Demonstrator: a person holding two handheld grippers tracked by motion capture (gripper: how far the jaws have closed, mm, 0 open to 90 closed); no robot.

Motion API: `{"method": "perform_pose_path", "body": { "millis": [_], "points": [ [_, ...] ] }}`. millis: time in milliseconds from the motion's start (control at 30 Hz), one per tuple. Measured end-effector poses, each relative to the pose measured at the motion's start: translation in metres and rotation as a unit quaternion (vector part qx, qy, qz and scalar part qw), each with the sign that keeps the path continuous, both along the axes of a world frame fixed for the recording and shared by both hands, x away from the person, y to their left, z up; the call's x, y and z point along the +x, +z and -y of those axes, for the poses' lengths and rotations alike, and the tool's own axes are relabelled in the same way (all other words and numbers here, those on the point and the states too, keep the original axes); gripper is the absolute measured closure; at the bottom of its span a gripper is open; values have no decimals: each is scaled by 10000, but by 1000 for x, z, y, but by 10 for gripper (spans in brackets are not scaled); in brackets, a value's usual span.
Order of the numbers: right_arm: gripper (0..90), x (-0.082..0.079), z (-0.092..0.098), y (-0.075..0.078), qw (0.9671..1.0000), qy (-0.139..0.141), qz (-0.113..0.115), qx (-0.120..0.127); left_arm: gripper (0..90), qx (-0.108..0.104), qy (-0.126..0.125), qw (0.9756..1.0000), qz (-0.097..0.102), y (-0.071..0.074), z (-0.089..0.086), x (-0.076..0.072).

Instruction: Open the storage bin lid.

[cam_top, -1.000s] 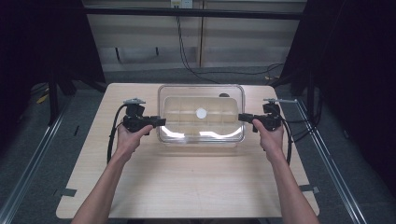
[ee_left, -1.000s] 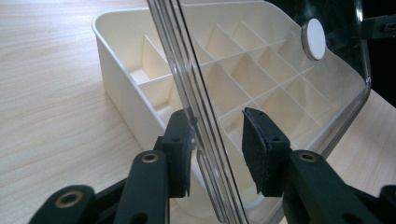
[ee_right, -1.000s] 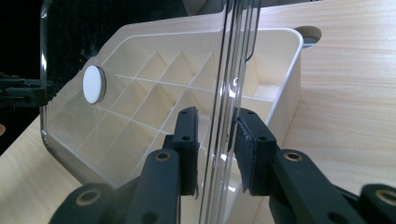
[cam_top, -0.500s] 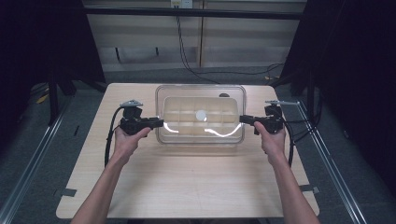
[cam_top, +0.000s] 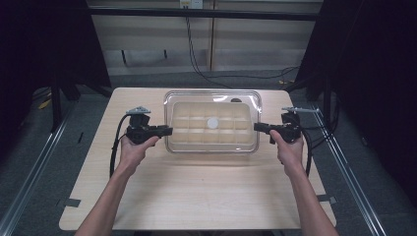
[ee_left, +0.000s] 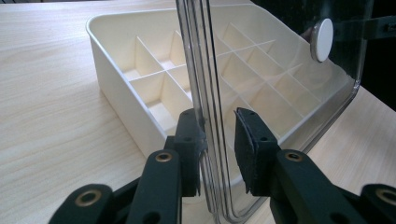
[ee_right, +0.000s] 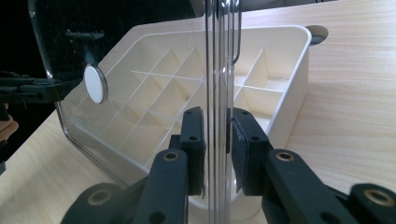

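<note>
Looking down, high view: one cream plastic compartment tray (cam_top: 212, 129) mid pale wooden table (cam_top: 196, 196), one clear rectangular plastic lid (cam_top: 212, 98) with a white round knob (cam_top: 213, 123) over it. Left gripper (cam_top: 167, 131) and right gripper (cam_top: 257, 127) at the lid's ends.

Left gripper view: lid edge-on between the jaws, left pad touching, right pad just apart.

Right gripper view: jaws narrow, both pads on the lid edge.

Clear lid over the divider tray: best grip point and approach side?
Grip the lid by its thin short-end rims, one gripper from each side, jaws straddling the edge. The left gripper and right gripper already sit so; the flat panel offers no other pinchable part above the tray.
</note>
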State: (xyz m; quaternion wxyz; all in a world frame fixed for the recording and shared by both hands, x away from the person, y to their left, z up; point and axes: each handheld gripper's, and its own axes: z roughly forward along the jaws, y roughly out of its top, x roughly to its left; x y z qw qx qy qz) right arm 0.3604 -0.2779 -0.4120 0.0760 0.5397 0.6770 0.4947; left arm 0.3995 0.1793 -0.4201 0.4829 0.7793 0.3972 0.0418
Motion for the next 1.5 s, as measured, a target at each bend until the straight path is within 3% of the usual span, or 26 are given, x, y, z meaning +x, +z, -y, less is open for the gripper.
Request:
{"method": "perform_pose_path", "body": {
  "millis": [800, 1000, 1500],
  "points": [
    [767, -16, -4, 4, 9998, 148, 69, 132, 715, 46, -14, 9999, 118, 7, -8, -19],
    [768, -20, -3, 4, 9997, 167, 79, 168, 719, -24, -96, 9999, 93, 10, -10, -23],
    [772, -32, -2, 1, 9994, 215, 77, 247, 719, 82, -155, 9998, 31, 3, -11, -32]
  ]
}}
